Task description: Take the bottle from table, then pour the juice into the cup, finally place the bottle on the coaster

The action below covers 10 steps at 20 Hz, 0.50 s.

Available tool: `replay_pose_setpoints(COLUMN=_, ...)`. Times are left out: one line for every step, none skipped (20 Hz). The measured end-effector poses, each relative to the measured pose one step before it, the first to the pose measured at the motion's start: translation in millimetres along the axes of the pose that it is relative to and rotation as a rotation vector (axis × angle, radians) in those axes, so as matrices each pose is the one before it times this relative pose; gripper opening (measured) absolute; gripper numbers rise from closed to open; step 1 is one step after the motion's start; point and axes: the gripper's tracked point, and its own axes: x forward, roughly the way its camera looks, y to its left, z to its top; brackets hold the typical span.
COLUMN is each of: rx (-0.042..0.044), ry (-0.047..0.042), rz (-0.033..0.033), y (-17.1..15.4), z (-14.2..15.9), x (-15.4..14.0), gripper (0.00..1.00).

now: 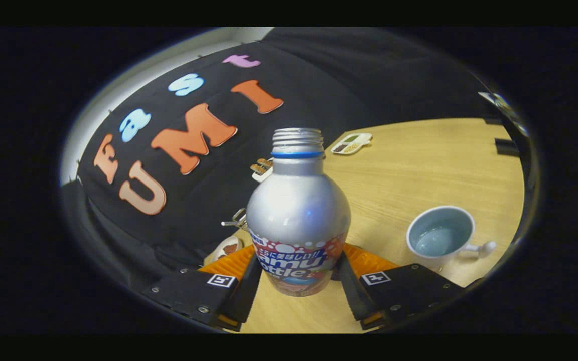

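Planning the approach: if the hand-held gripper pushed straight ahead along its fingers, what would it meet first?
The silver aluminium bottle with the uncapped threaded neck: it already stands between the fingers of the hand-held gripper, which flank its label and look to touch it, though firm contact is unclear.

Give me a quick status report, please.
Gripper shut on bottle, cap off. Cup beyond right finger. Nothing between them.

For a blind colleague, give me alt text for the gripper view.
The tool grips a capless silver bottle, both fingers pressing its lower body, above a wooden table. A blue cup stands beyond the right finger.
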Motion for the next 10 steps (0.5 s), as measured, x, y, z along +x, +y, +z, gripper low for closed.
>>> replay_pose_setpoints(rx=-0.07673, ry=-0.00979, rz=-0.0127, y=-1.97, z=-1.18, x=2.55, gripper=0.76)
replay_pose_setpoints(rx=-0.07198, ry=-0.01786, rz=-0.01068, y=-2.1, z=0.81, x=2.7, gripper=0.76)
replay_pose_setpoints(rx=-0.06723, ry=-0.01125, rz=-0.00665, y=-0.17, z=0.38, x=2.89, gripper=0.76)
replay_pose_setpoints(rx=-0.05551, ry=-0.00865, rz=-0.00085, y=0.65, z=0.15, x=4.06, gripper=0.76)
replay_pose_setpoints(rx=-0.04558, ry=-0.00537, rz=0.00778, y=3.41, z=-2.71, x=3.43, gripper=0.76)
replay_pose_setpoints(rx=-0.04189, ry=-0.00212, rz=-0.00159, y=0.8, z=-4.27, x=3.76, gripper=0.76)
replay_pose_setpoints(rx=-0.04665, ry=-0.00084, rz=-0.00418, y=1.76, z=-4.26, x=5.52, gripper=0.76)
replay_pose_setpoints(rx=-0.05486, ry=-0.00272, rz=-0.00395, y=1.3, z=-3.6, x=4.58, gripper=0.76)
replay_pose_setpoints(rx=-0.0531, ry=-0.00798, rz=-0.00519, y=2.23, z=-2.42, x=4.0, gripper=0.76)
replay_pose_setpoints(rx=-0.04411, ry=-0.01337, rz=-0.00229, y=1.79, z=0.02, x=3.23, gripper=0.76)
